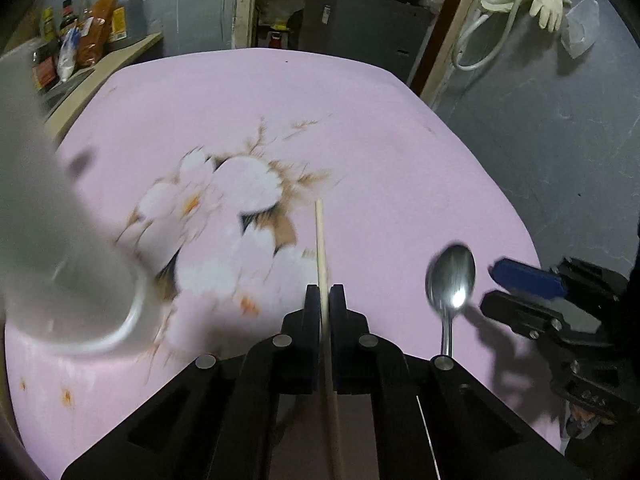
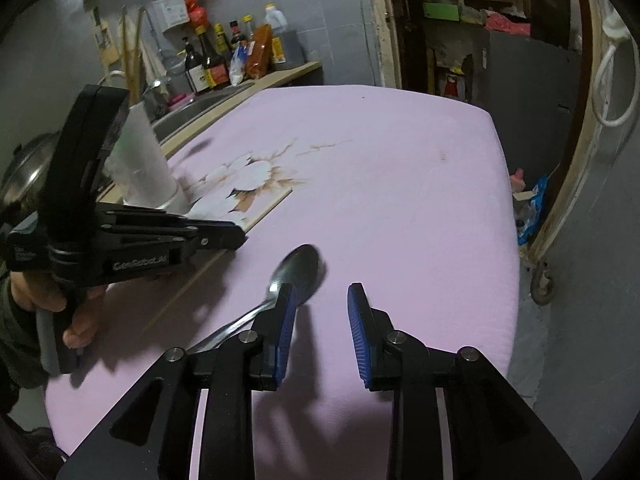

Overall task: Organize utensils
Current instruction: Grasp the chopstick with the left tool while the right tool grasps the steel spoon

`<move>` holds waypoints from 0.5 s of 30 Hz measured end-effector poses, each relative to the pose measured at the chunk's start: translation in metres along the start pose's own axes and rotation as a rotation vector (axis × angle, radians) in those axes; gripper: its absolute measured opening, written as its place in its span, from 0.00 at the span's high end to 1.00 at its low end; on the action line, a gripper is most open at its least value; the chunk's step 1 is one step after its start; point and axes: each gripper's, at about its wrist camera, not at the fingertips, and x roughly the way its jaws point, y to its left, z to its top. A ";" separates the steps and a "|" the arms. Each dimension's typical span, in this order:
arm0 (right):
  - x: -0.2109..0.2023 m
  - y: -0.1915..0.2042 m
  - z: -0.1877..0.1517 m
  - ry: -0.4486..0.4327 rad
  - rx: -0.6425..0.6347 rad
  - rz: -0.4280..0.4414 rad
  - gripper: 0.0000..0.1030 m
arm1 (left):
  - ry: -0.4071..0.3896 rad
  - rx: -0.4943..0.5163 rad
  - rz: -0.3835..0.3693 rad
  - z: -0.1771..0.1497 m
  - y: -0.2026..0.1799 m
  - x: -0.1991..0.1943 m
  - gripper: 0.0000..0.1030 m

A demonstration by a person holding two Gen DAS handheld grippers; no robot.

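A thin, light, stiff chopstick (image 1: 321,248) is clamped mid-length in the left tongs (image 1: 325,294). The right tongs (image 2: 322,300) gape empty; the slippery steel spoon (image 2: 298,270) just left of them is best pinched at its handle.

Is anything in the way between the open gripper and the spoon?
No. The spoon lies bare on the pink cloth, just left of the open right gripper; nothing sits between them.

I'm looking at a home kitchen: sauce bottles (image 2: 208,64) crowd a counter beside a sink (image 2: 200,106), and rubber gloves (image 1: 546,4) hang on the grey wall.
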 end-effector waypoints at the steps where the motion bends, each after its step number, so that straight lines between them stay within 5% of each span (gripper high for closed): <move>1: 0.000 0.004 0.000 -0.002 0.000 -0.005 0.71 | -0.004 0.002 0.003 -0.006 -0.001 -0.005 0.97; 8: 0.014 0.029 0.000 0.006 -0.019 -0.109 0.71 | -0.018 -0.021 -0.007 -0.033 0.013 -0.034 0.97; 15: 0.037 0.051 0.004 0.029 -0.065 -0.149 0.60 | -0.029 -0.045 -0.016 -0.051 0.023 -0.053 0.98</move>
